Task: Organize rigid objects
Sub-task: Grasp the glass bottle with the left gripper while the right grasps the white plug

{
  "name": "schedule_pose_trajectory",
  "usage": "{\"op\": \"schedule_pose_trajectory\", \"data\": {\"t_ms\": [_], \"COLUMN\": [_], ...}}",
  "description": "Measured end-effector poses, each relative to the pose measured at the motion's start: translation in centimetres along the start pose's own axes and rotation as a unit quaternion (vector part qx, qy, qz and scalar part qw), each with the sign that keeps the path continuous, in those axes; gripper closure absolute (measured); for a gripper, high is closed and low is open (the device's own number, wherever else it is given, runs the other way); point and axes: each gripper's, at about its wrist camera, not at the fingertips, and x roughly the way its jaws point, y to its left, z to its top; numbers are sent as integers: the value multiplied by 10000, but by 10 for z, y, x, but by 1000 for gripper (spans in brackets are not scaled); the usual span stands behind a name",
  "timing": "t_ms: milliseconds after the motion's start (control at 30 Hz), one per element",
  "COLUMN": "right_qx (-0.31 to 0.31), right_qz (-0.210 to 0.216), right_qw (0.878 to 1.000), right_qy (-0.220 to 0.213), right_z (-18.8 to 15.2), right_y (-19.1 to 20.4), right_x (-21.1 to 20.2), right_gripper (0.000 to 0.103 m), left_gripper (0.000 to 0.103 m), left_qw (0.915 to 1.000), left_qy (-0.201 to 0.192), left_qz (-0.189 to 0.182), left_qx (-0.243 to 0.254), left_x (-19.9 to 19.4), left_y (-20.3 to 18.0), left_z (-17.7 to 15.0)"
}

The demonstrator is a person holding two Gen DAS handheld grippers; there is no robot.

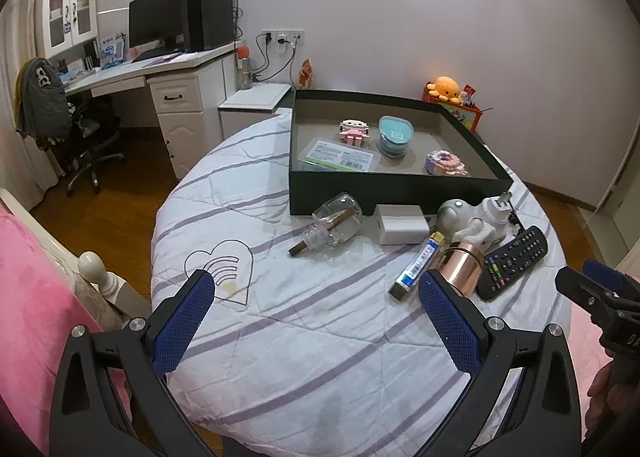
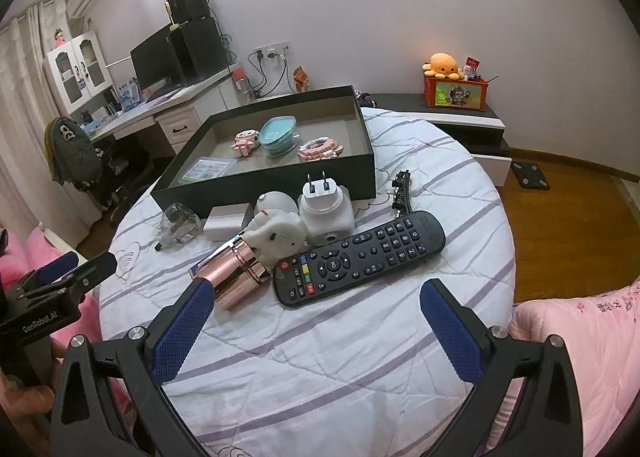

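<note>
Both grippers hover wide open and empty over the round quilt-covered bed [image 2: 360,337], the left gripper [image 1: 316,309] low in its frame, the right gripper [image 2: 316,313] just short of the black remote [image 2: 360,257] at centre. The dark box [image 2: 280,181] sits mid-frame, upper part, already holding two pink brick models, a teal container and a flat packet. Risk, as I judge it: the copper cylinder [image 2: 240,273] touches the remote's left end, so a careless pinch could roll it across the soft quilt. The right view shows a plug adapter [image 2: 326,209] and small black track piece; the left view alone shows the glass bottle [image 1: 336,223] and blue stick clearly.
</note>
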Motion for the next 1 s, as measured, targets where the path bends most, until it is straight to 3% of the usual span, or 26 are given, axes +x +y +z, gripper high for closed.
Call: {"op": "schedule_pose_trajectory", "data": {"t_ms": [500, 733, 833, 1000], "right_qx": [-6, -35, 2, -42], "right_qz": [-215, -104, 2, 10], "right_qw": [9989, 9973, 9960, 9941], "right_qy": [425, 722, 896, 1080], "right_z": [42, 56, 59, 58], "right_y": [-9, -15, -18, -22], "right_x": [66, 101, 114, 129], "right_gripper": [1, 17, 26, 33], "left_gripper": [0, 0, 0, 2], "left_qw": [9977, 9959, 9953, 9927], "left_qy": [400, 637, 704, 902], "left_qz": [133, 21, -126, -506], "left_qx": [533, 646, 652, 625], "left_x": [83, 113, 121, 134], "left_y": [1, 3, 2, -2], "left_z": [23, 25, 27, 29]}}
